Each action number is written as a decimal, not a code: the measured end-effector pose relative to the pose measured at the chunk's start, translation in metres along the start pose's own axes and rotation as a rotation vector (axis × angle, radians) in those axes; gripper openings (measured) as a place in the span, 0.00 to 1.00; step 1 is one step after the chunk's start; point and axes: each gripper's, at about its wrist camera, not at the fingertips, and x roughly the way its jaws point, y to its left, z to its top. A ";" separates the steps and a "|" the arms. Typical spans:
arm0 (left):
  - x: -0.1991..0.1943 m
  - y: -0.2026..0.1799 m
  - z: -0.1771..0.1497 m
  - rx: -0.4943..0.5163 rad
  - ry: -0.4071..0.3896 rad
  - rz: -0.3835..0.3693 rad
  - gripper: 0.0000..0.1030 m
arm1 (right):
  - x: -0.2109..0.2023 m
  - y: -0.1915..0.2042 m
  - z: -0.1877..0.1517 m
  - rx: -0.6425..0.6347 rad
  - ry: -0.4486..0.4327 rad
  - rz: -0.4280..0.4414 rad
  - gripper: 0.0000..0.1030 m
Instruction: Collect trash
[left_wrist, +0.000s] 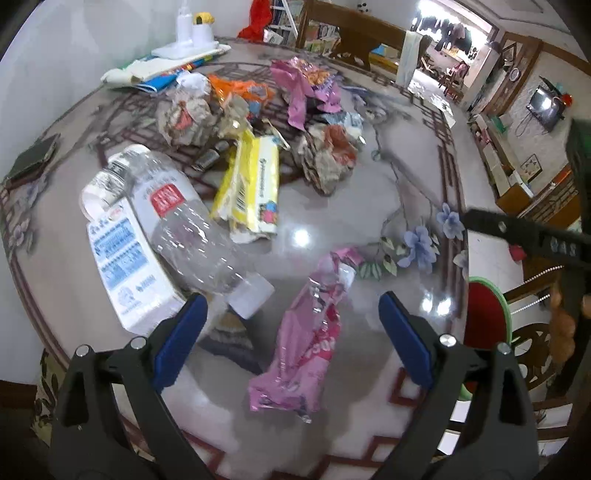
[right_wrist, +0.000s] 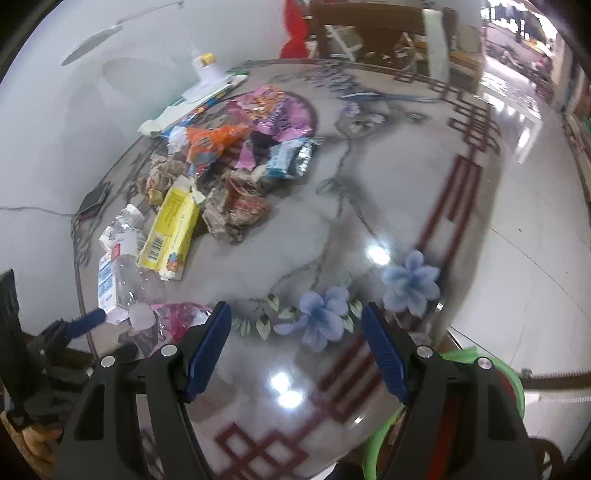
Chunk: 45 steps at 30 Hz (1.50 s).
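Note:
Trash lies on a round patterned table (left_wrist: 388, 177). My left gripper (left_wrist: 293, 308) is open, its blue pads either side of a crumpled pink wrapper (left_wrist: 303, 343) lying just ahead. To its left are a clear plastic bottle (left_wrist: 184, 225) and a white-and-blue carton (left_wrist: 129, 258). A yellow carton (left_wrist: 249, 184) and crumpled papers (left_wrist: 325, 158) lie farther back. My right gripper (right_wrist: 295, 328) is open and empty over bare table near blue flower prints. The pink wrapper (right_wrist: 177, 317), the bottle (right_wrist: 129, 280) and the yellow carton (right_wrist: 171, 229) show at its left.
A green-rimmed red bin (left_wrist: 487, 321) stands below the table's right edge; its green rim (right_wrist: 480, 373) shows under my right gripper. A white stand (left_wrist: 192, 33), booklets and a dark wallet (left_wrist: 31, 158) sit at the table's far side. A wall is behind.

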 end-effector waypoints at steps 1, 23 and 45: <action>0.002 -0.002 0.000 0.004 0.007 0.006 0.89 | 0.004 0.000 0.005 -0.011 -0.001 0.006 0.69; 0.008 0.028 0.032 -0.135 -0.048 0.089 0.89 | 0.112 0.030 0.097 0.037 0.094 0.077 0.74; 0.097 0.025 0.106 -0.008 0.034 0.106 0.76 | 0.027 0.005 0.068 -0.009 -0.090 0.087 0.28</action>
